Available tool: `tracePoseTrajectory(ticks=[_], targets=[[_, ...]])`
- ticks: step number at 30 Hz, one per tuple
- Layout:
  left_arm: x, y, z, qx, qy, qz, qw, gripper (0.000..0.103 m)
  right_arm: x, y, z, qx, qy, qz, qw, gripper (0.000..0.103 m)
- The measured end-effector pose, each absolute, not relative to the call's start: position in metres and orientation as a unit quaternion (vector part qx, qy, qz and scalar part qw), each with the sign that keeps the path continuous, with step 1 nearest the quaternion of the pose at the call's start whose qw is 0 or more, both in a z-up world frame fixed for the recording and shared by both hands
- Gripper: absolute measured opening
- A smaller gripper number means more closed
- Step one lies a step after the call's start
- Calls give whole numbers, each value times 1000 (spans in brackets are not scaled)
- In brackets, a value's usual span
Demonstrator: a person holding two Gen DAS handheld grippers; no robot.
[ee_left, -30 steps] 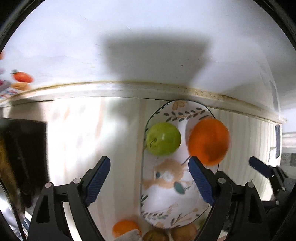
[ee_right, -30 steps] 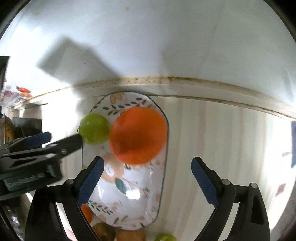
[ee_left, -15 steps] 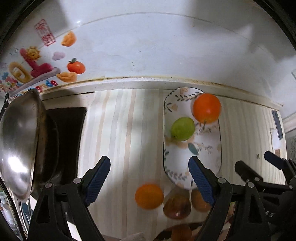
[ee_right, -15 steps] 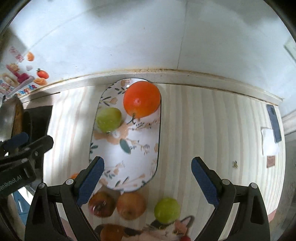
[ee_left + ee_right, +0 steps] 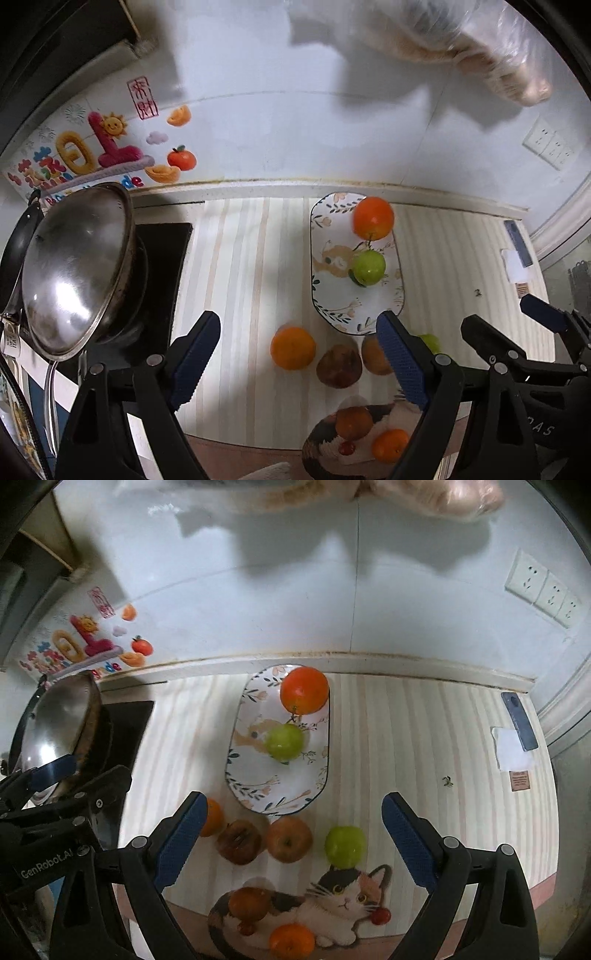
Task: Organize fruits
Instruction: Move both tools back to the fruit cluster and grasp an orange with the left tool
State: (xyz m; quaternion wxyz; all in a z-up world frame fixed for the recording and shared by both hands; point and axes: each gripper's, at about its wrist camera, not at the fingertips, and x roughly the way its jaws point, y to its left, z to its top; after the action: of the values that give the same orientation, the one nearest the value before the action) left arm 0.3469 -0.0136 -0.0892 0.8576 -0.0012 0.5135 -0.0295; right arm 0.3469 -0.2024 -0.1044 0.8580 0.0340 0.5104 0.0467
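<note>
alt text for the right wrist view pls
Open right gripper above a striped counter: an orange and green apple sit on a floral plate, with more fruit loose nearer the camera.

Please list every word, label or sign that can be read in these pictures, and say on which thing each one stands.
"GenRobot.AI": on the body of the left gripper, seen in the right wrist view.
"AS": end of a cut-off marking on the right gripper, seen in the left wrist view.
Red Chinese seal on the wall sticker: too blurred to read.
Colourful lettering on the wall sticker: only "de" is legible.
Small brown label on the counter: too small to read.
</note>
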Motion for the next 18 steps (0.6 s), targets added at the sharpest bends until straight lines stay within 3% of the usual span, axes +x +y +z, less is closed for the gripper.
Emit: tracePoseTrajectory(ticks=[10, 18], targets=[[318, -5, -74, -21, 509, -42, 860, 86, 311, -208, -83, 66, 499, 59, 862, 97], [337, 0, -127, -2, 552, -20, 833, 92, 326, -236, -145, 132, 558, 46, 818, 97]])
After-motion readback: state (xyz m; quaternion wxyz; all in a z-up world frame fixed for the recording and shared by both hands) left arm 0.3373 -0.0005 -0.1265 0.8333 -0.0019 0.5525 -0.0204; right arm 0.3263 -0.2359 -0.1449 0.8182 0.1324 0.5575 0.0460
